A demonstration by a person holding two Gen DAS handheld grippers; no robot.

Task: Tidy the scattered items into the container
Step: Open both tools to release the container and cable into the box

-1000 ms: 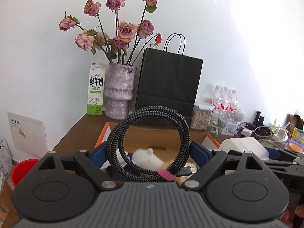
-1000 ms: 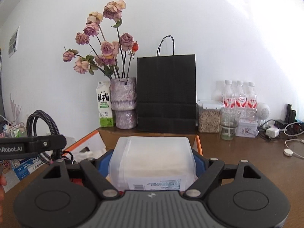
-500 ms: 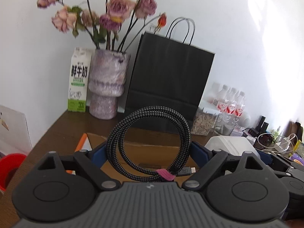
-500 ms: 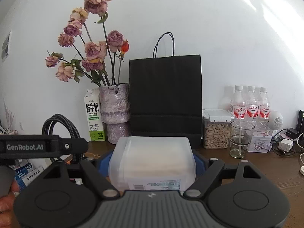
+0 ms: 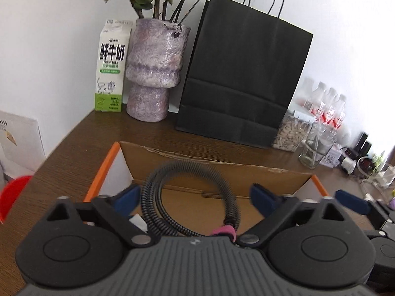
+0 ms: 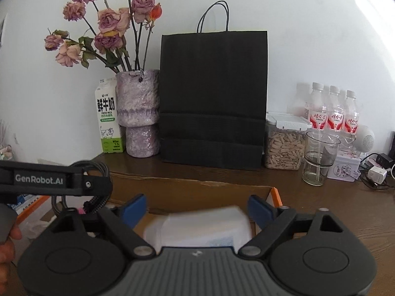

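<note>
1. Left wrist view. The left tool (image 5: 195, 196) hangs over the cardboard box (image 5: 217, 170), which lies on the table (image 5: 86, 145) in front of the black paper bag (image 5: 244, 79). Its jaws are opening; the coiled braided cable (image 5: 190, 197), bound by a pink tie (image 5: 223, 230), lies blurred between the blue pads (image 5: 263, 197), which stand apart from it. A vase (image 5: 154, 71) and a milk carton (image 5: 111, 66) stand left of the bag.

2. Right wrist view. The right tool (image 6: 197, 208) is also over the box (image 6: 187, 190), in front of the bag (image 6: 213, 98). Its jaws are opening; the white translucent container (image 6: 200, 227), blurred, sits between the pads, clear of them. Right of the bag stand a jar of seeds (image 6: 285, 145), a glass (image 6: 319, 157) and bottles (image 6: 334, 113).
</note>
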